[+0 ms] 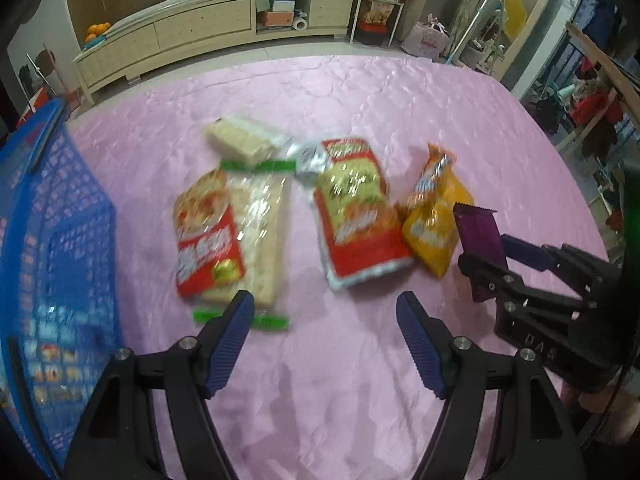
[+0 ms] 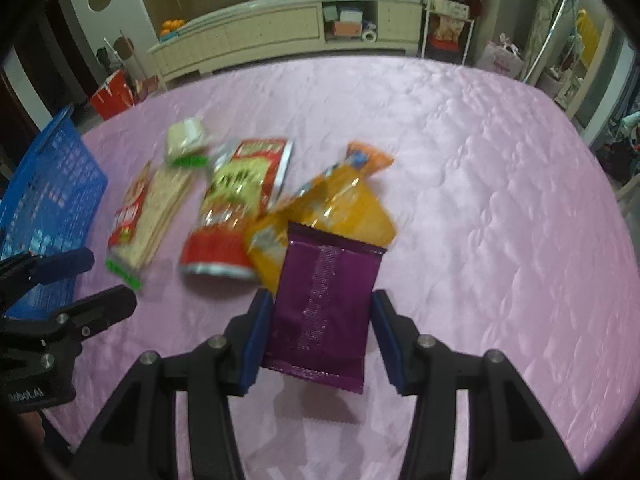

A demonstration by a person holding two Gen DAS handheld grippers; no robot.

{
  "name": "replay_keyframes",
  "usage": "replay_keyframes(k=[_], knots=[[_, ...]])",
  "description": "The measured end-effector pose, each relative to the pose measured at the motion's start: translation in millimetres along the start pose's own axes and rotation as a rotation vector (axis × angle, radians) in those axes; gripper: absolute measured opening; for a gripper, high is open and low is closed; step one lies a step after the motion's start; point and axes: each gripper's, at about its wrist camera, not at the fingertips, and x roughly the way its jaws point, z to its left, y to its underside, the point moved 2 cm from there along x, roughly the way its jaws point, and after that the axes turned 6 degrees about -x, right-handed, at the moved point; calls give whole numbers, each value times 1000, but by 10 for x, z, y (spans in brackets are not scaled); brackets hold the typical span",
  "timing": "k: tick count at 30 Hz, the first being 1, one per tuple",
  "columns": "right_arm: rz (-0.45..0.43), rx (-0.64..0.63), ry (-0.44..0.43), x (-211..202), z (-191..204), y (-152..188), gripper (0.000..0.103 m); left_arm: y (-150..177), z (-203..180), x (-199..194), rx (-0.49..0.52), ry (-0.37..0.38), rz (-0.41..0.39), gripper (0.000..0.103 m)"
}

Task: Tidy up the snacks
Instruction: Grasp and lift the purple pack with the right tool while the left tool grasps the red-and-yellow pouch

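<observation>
A purple snack packet hangs above the pink tablecloth, its shadow below it. My right gripper is shut on its two sides. The left wrist view shows that gripper at the right with the packet upright in it. Behind it lie an orange bag and a red-and-green bag. My left gripper is open and empty over the cloth, just in front of a red cracker packet and a clear cracker sleeve. A pale wafer pack lies farther back.
A blue mesh basket stands at the table's left edge with some packets inside. Beyond the far edge runs a long cream cabinet. Racks and bags crowd the room at the right. The cloth's right half carries no snacks.
</observation>
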Motion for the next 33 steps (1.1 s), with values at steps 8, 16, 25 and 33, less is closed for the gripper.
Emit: replay_keyframes(k=[8, 16, 25, 33], knots=[[-29, 0, 28, 234, -210, -177, 55, -375, -139, 341, 8, -22, 17, 72], [-56, -4, 23, 270, -247, -297, 55, -640, -229, 714, 4, -9, 64, 72], [-29, 35, 29, 373, -385, -300, 55, -782, -437, 959, 42, -72, 86, 76], [-20, 34, 12, 408, -369, -299, 55, -882, -599, 1083, 71, -106, 102, 75]])
